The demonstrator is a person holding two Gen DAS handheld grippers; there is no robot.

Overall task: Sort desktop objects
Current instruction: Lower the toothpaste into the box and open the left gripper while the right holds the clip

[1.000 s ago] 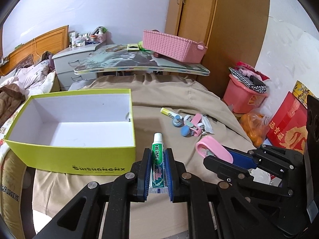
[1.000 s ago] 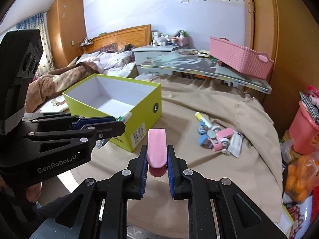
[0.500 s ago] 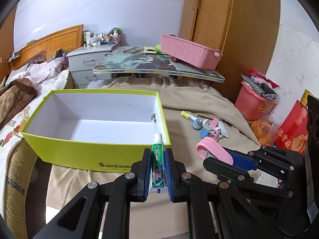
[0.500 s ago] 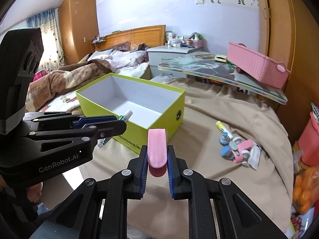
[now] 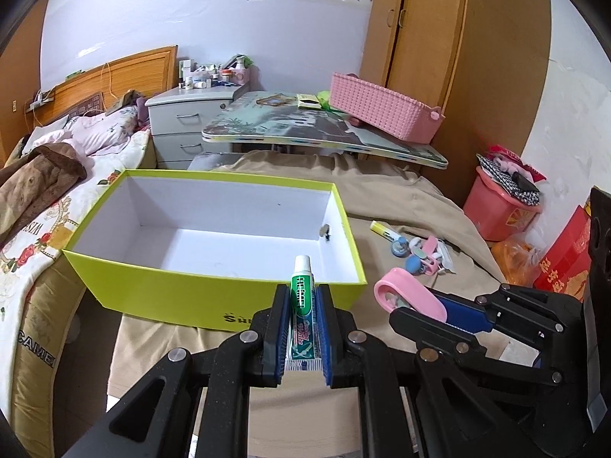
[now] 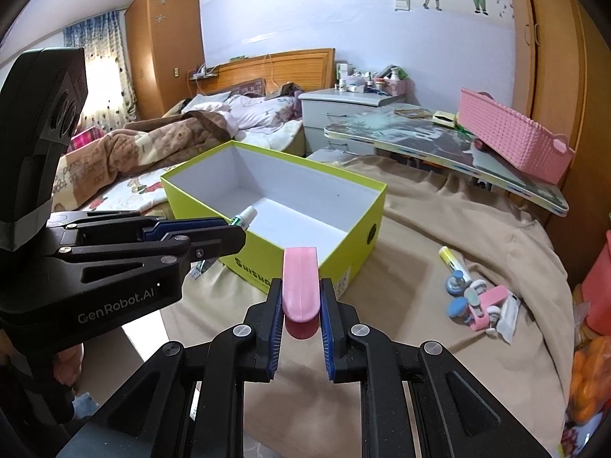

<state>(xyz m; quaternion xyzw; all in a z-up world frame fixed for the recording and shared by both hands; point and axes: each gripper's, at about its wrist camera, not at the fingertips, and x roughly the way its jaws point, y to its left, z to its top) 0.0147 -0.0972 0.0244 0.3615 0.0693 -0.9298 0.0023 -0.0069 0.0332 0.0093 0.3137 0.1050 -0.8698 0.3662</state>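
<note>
just short of the near wall of the lime green box (image 5: 160,278), the left gripper (image 5: 302,305) is clenched on a green toothpaste tube (image 5: 301,286), cap pointing forward over the rim. to its right the right gripper (image 6: 301,297) is clamped on a pink case (image 6: 300,282), also aimed at the same box. the box sits open on the tan cloth (image 6: 477,229), its white floor showing nothing inside as far as these views reach. a small heap of leftover items (image 6: 481,301) and a yellow-capped stick (image 6: 450,261) lie on the cloth to the right of the box, well apart from both grippers.

my judgement: both held things are bound for the box. to do it well, carry each tool forward until the tube and the case are clearly past the near wall, lower them toward the floor, then let go one at a time so the two tools do not knock each other. the tube is held near its crimped tail, so it may swing cap-down on release; keep it low.

compared with a second ago, the box looms larger and fills more of both views, its near wall now close under the fingertips. both grasps look unchanged.
</note>
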